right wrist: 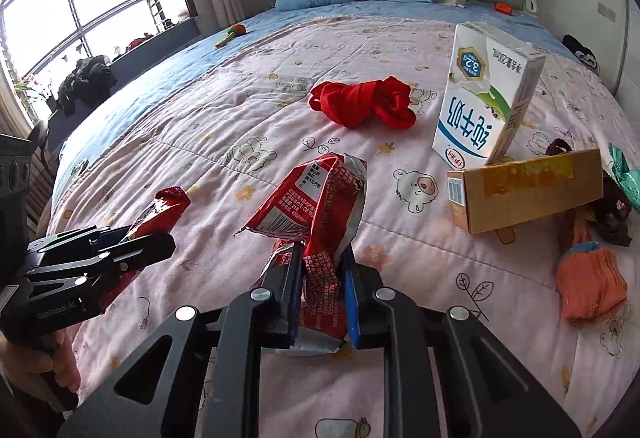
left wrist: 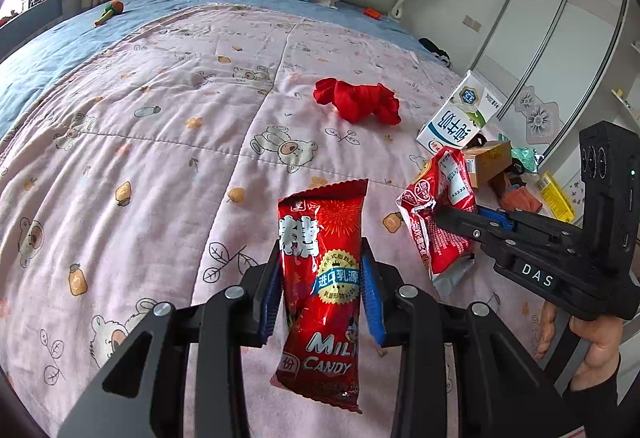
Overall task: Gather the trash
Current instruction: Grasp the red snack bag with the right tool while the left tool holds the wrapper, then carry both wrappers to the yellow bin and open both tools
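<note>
My left gripper (left wrist: 322, 292) narrowly clamped on milk candy wrapper (left wrist: 320, 290), my right gripper (right wrist: 322, 290) pinching crumpled red wrapper (right wrist: 320, 214) between nearly closed jaws

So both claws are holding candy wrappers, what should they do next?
Probably lift both away to drop them wherever the trash goes; no bin shows here. The left gripper is shut on the milk candy bag and the right gripper on the crumpled red wrapper, so neither can grab the milk carton yet.

Right tongs (right wrist: 322, 294) pinching crumpled red wrapper (right wrist: 320, 206)
</note>
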